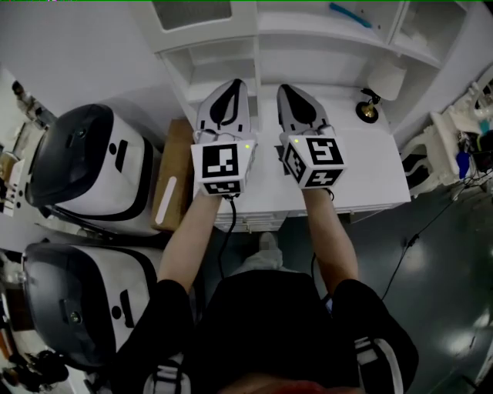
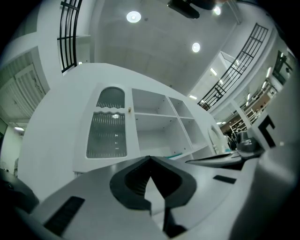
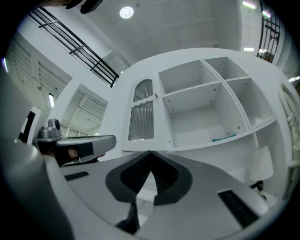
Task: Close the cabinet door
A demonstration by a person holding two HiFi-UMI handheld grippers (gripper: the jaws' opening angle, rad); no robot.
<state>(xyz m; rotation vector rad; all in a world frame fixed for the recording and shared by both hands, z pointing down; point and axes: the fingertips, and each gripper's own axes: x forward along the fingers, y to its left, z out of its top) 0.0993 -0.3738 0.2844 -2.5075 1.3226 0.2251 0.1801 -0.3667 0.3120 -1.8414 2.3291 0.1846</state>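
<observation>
Over white desk top point(image 1: 370, 171): left gripper point(image 1: 233, 86) and right gripper point(image 1: 286, 89), both clamped shut, empty, aimed at white open-shelf cabinet point(image 3: 197, 117). Beyond, at cabinet's left, ribbed-glass arched door point(image 2: 107, 125), seemingly flush closed, nothing touching. At right end, glazed white panel point(image 1: 430, 27), possibly swung out; cannot confirm. Probably done, barring that panel.

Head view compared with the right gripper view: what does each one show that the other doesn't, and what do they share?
Only the head view: two white-and-dark appliances left of the counter, the person's forearms and the marker cubes.

Only the right gripper view: a ceiling light, a black railing and the full arched top of the ribbed-glass cabinet door.

Both: the cabinet's white open shelves, a teal item on one shelf, and the right gripper, its jaws together on nothing.
</observation>
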